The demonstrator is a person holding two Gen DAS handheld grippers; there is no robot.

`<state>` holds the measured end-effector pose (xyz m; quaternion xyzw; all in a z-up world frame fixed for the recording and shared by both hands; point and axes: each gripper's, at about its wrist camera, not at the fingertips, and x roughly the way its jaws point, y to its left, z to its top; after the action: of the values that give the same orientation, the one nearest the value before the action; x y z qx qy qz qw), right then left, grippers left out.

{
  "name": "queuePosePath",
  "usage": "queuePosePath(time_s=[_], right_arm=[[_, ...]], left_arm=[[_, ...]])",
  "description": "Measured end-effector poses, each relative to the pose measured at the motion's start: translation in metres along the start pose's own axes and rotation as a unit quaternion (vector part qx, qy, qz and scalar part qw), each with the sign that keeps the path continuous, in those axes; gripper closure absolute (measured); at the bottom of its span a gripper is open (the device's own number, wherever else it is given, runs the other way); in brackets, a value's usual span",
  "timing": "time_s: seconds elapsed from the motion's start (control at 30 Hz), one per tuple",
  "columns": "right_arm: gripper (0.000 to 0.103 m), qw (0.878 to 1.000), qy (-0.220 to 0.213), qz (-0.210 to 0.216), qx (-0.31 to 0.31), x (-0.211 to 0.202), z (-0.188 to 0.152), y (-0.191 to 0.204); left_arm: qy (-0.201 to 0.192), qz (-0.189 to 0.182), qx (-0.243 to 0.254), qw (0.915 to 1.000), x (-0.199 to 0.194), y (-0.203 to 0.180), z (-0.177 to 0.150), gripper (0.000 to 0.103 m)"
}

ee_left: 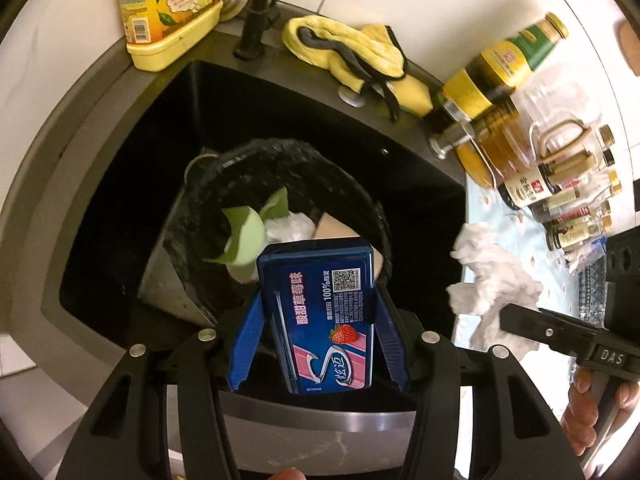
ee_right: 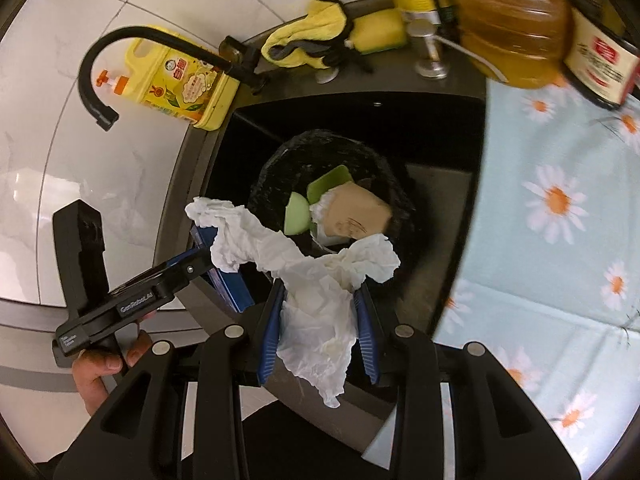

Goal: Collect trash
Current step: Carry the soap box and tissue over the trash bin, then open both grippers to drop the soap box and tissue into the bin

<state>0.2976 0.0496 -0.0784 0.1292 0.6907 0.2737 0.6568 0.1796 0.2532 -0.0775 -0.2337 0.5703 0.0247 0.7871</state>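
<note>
Left wrist view: a yellow soap bottle (ee_left: pixel 168 12) stood at the far left by the black faucet (ee_left: pixel 260 8). In the dark sink (ee_left: pixel 420 196) sat a black-lined bin (ee_left: pixel 280 160) holding scraps. The left gripper (ee_left: pixel 318 320) was clamped on a blue gum box (ee_left: pixel 324 320) above the bin's near rim. To its right, the right gripper (ee_right: pixel 320 316) pinched a crumpled white tissue (ee_right: pixel 316 304) beside the bin, with oil bottles (ee_left: pixel 504 92) farther right.

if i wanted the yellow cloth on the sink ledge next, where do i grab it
Take the yellow cloth at its raised bunched fold at the faucet end, from straight above. It lies crumpled and limp on the sink ledge, so a top pinch should gather enough fabric.
</note>
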Motion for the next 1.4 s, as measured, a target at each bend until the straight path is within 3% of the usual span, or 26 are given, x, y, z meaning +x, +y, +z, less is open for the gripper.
queuePosePath(time_s=[0.37,0.47,0.5,0.6,0.67,1.4], right_arm=[[0.067,1.0,0.022,-0.005,0.007,0.049,0.048,0.025],[0.062,0.999,0.026,-0.006,0.019,0.058,0.059,0.025],[0.055,0.999,0.032,-0.007,0.024,0.062,0.061,0.024],[0.051,0.999,0.043,-0.011,0.029,0.07,0.065,0.023],[0.047,0.998,0.049,-0.011,0.033,0.072,0.065,0.022],[0.046,0.998,0.03,0.003,0.055,0.042,0.046,0.003]], left_arm=[[0.013,-0.016,-0.015,0.9997,0.013,0.03,0.033,0.052],[0.026,-0.026,-0.02,0.9991,0.021,0.034,0.036,0.051],[0.028,-0.028,-0.021,0.999,0.023,0.034,0.038,0.051],[0.037,-0.031,-0.022,0.9986,0.029,0.033,0.04,0.05],[0.041,-0.031,-0.02,0.9985,0.034,0.033,0.042,0.048],[0.035,-0.025,-0.007,0.9991,0.025,0.021,0.035,0.042]])
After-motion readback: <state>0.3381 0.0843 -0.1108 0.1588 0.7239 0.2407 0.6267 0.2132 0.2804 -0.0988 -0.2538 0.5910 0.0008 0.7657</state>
